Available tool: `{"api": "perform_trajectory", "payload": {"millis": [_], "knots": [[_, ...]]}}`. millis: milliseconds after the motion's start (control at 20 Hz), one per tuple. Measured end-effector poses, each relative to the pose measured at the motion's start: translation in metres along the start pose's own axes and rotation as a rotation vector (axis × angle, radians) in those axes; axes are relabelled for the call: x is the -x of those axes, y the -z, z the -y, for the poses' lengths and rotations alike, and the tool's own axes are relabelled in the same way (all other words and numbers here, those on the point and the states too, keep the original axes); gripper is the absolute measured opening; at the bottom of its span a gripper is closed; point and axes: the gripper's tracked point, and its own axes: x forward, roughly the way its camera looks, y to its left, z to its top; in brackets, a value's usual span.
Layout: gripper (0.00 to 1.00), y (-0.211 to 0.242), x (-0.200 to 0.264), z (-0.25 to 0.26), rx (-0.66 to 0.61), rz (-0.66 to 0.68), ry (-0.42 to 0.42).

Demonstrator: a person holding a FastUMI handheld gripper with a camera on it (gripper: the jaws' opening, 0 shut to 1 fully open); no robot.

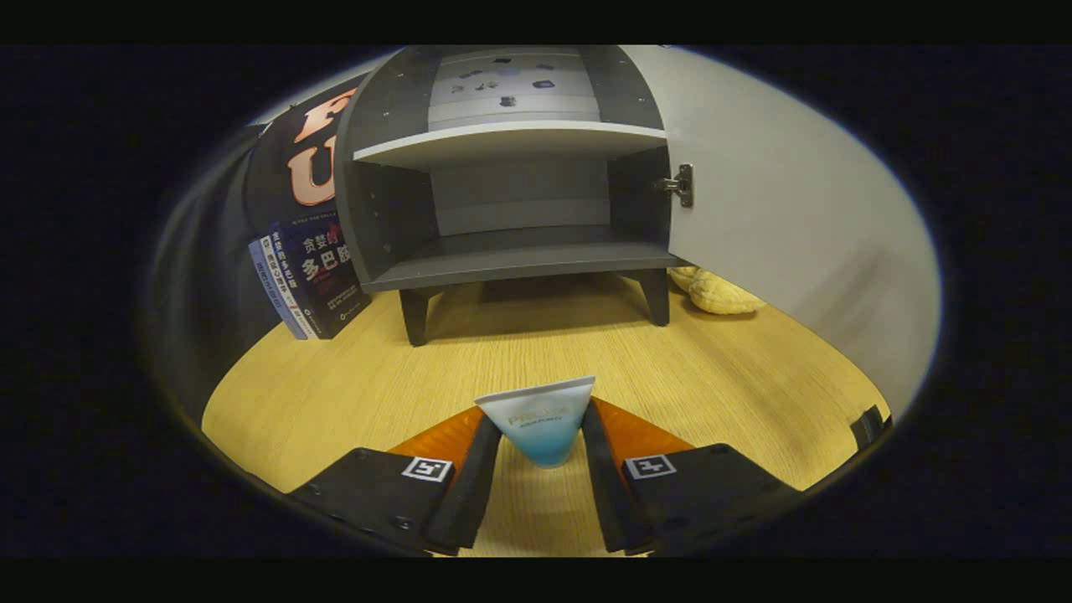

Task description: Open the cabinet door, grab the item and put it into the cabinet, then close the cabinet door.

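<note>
While the tool grips a tube between both fingers, the cabinet stands beyond; its door hangs open. Books lean beside it on the bench.

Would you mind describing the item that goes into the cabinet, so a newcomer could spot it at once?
Start at the grey cabinet, its door swung open, standing on the wooden table. Come forward to the tongs: the tube sits squeezed between their fingers. It is the one white-to-blue tube, crimped end up, unlike the books or the yellow toy beside the cabinet.
</note>
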Motion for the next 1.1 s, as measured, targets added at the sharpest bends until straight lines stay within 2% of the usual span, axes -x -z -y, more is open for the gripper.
{"api": "perform_trajectory", "payload": {"millis": [50,100,400,650,900,1100], "knots": [[0.62,0.0,0.0,0.0,0.007,-0.007,0.0],[0.59,0.0,0.0,0.002,0.018,-0.022,0.007],[0.56,-0.049,0.021,-0.001,0.014,-0.009,0.014],[0.56,-0.128,0.051,-0.023,-0.006,0.025,-0.018],[0.56,-0.223,0.089,-0.063,-0.052,0.088,-0.1],[0.56,-0.291,0.107,-0.081,0.014,0.15,-0.105]]}}
